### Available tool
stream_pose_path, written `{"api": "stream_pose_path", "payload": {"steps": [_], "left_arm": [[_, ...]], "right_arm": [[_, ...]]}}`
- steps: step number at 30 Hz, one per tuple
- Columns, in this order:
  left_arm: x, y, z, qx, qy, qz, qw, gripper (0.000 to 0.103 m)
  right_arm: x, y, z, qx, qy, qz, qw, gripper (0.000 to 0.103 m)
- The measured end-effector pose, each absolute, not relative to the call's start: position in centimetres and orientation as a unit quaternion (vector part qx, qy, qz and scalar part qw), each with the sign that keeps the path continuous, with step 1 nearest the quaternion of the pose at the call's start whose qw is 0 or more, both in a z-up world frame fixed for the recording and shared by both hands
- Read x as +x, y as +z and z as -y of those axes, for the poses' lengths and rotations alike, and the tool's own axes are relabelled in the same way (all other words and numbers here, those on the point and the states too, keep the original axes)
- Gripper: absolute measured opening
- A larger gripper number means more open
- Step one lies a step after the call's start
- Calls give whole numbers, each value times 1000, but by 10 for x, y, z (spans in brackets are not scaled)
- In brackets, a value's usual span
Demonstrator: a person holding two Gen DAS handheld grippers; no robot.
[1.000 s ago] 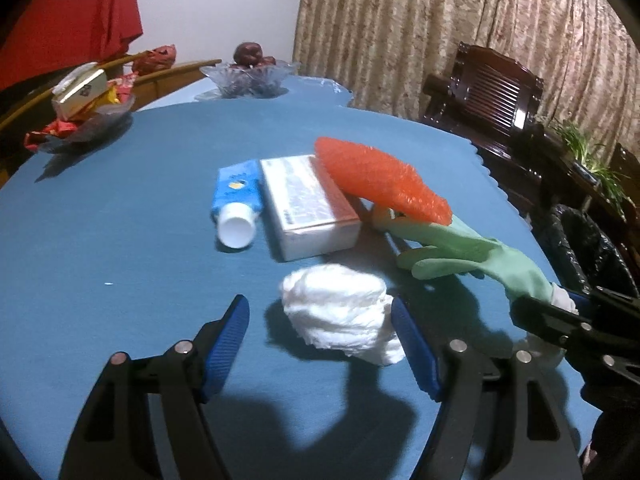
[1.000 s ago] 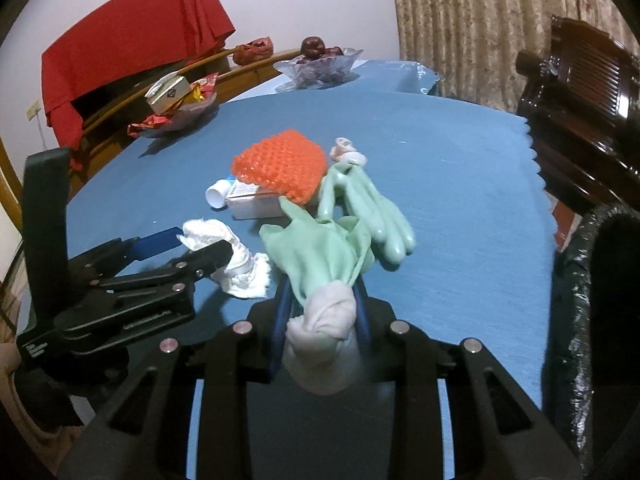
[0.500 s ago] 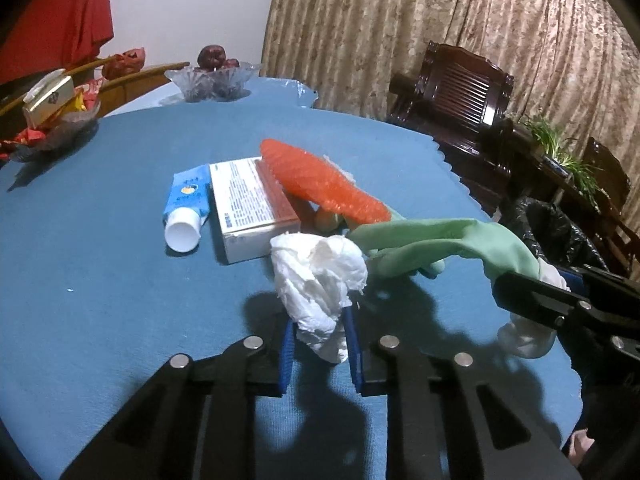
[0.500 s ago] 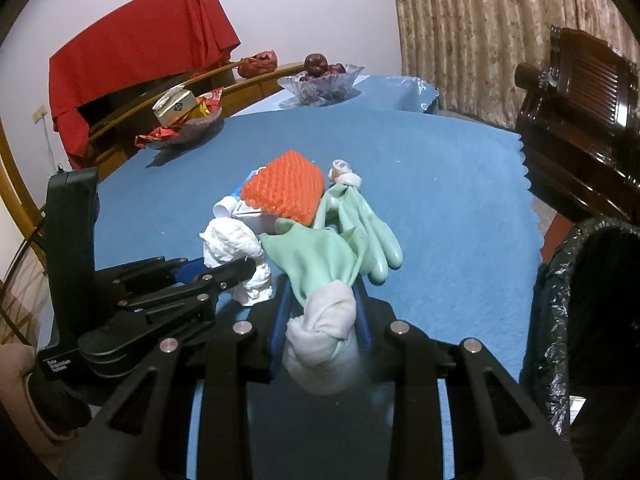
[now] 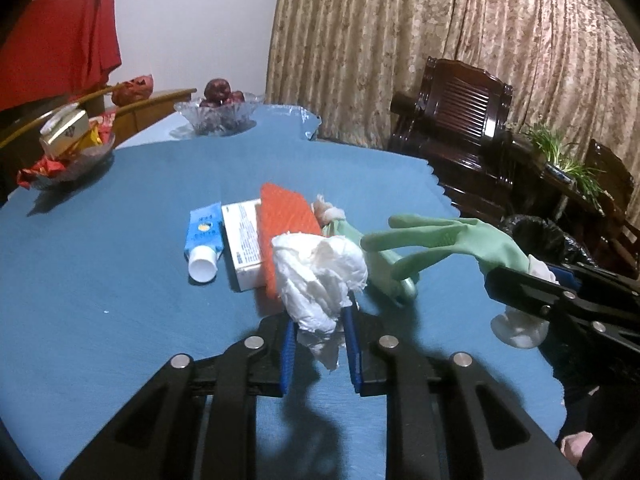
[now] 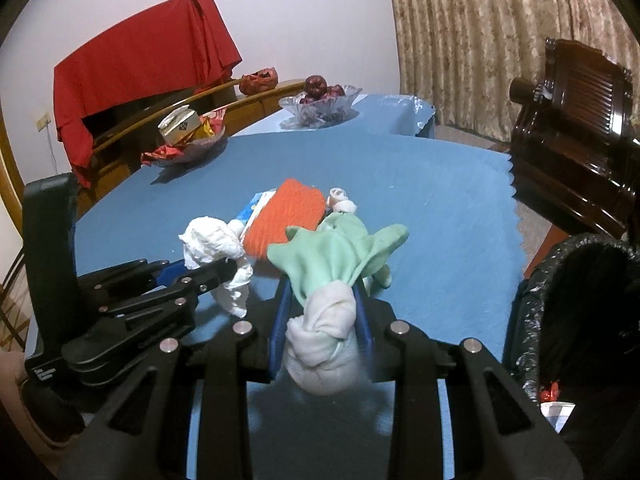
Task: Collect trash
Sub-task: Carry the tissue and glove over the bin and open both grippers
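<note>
My left gripper point(image 5: 320, 344) is clamped on a crumpled white tissue wad point(image 5: 320, 276), which stands up above the blue pads, raised off the blue tablecloth point(image 5: 120, 280). My right gripper point(image 6: 322, 320) pinches the whitish cuff end of a green rubber glove point(image 6: 336, 256); its long axis runs away from that gripper, fingers pointing forward over the table. Seen from my left tool, the glove point(image 5: 448, 240) stretches sideways from the right, fingertips toward the middle. Ahead of both tools lie an orange sponge point(image 5: 280, 216) leaning on a white box point(image 5: 244, 240), and beside that a blue tube point(image 5: 204, 240) with its white cap toward me. Right of my right tool stands a bin lined with a black bag point(image 6: 576, 280); its contents are too dark to make out. Farther ahead, a glass bowl point(image 6: 320, 106) holds dark red fruit, and another dish point(image 6: 188, 148) holds wrapped snacks.
</note>
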State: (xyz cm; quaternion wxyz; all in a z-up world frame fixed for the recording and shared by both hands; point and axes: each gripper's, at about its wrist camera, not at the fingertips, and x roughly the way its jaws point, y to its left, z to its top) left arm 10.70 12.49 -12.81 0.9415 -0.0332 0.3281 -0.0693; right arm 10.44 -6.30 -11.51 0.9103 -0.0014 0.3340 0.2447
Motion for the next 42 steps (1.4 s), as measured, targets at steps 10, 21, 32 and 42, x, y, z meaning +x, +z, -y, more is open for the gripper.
{"api": "stream_pose_path", "payload": {"steps": [10, 21, 32, 42], "left_arm": [[101, -109, -105, -30, -78, -316, 945, 21], [101, -85, -59, -28, -116, -297, 948, 21], [105, -70, 16, -19, -188, -285, 940, 21], [121, -74, 92, -4, -257, -284, 924, 21]], "right_arm": [[95, -97, 86, 8, 226, -316, 922, 28], [83, -74, 150, 24, 168, -288, 943, 28], [68, -65, 230, 39, 86, -273, 957, 28], [56, -78, 299, 49, 18, -279, 959, 29]]}}
